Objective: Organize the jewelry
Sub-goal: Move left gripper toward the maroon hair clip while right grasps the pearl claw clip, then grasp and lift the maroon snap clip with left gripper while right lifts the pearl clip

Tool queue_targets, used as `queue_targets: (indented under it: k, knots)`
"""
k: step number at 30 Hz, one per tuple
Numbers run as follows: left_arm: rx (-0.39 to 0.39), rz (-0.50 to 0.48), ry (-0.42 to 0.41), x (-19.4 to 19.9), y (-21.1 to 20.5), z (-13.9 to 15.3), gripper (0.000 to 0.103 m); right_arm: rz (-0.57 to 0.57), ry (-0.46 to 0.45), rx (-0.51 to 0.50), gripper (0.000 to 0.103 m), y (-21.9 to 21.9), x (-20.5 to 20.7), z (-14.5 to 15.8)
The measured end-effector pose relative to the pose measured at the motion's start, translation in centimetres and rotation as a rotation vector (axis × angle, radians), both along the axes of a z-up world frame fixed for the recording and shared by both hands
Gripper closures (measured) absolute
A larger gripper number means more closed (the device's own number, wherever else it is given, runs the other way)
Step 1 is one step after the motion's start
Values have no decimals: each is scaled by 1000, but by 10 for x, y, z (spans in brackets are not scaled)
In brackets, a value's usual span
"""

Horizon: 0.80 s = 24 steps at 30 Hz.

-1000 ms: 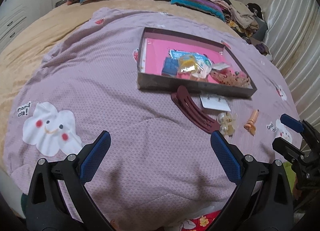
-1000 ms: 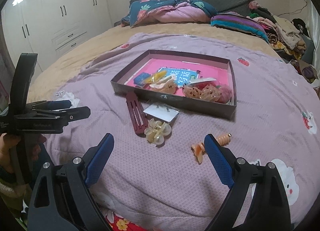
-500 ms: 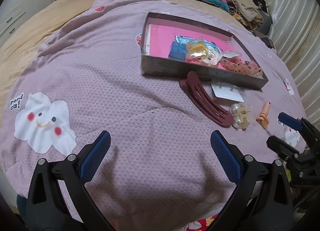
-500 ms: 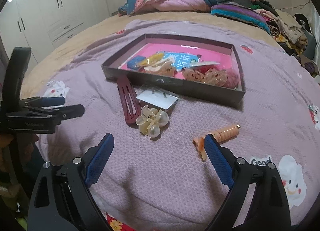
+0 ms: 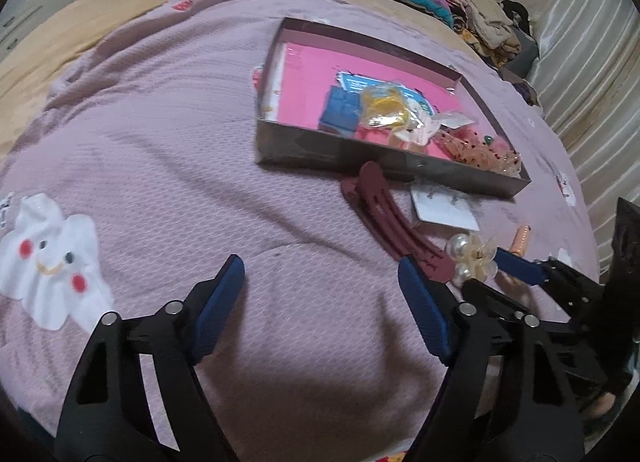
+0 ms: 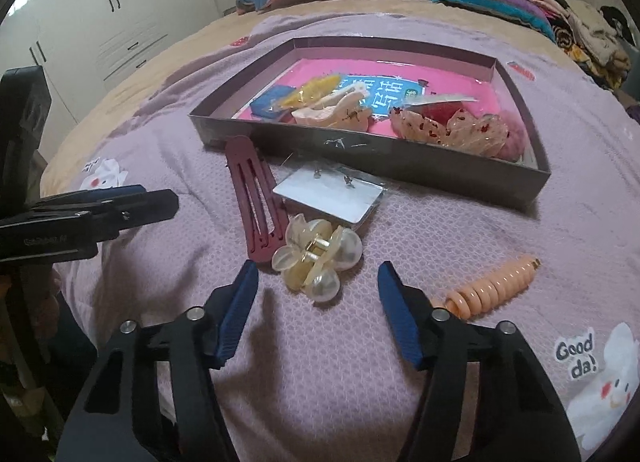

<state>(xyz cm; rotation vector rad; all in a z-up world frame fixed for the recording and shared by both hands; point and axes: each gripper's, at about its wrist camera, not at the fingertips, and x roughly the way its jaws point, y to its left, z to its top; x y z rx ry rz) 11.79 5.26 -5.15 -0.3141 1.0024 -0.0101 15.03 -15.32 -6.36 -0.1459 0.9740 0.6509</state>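
Both grippers hover low over the lilac bedspread [image 6: 440, 222], jaws closing with nothing gripped. The right gripper [image 6: 318, 290] has the pearl claw clip [image 6: 316, 258] just past its tips at 12 o'clock, the peach coil tie [image 6: 492, 286] at 2. The left gripper [image 5: 320, 282] is over bare cover, the maroon barrette [image 5: 394, 222] at 1 o'clock. Further back at 12: earring card [image 6: 332, 200], then the box [image 6: 400, 158].
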Motion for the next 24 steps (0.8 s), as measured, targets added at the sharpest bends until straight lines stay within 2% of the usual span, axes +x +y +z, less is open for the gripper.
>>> queue_targets:
  k: [3,5,7,12,20,24]
  knots:
    - [-39,-20,15,8,-5,-4,40,1,13,15,60,-1,4,-3]
    - [-43,-35,22,12,-11,-6,43,4,7,23,62,-2,5,-2]
    - [-59,-53,27,16,-15,-7,44,3,-1,29,71,-4,5,0]
    - [-71,-97,46,25,-31,-12,44,-12,-29,25,71,-14,7,5]
    - [-44,-144,70,37,-54,-20,44,-110,-53,43,72,-50,15,15]
    - [-24,-147,74,42,-61,-22,38,-157,-55,69,72,-68,20,21]
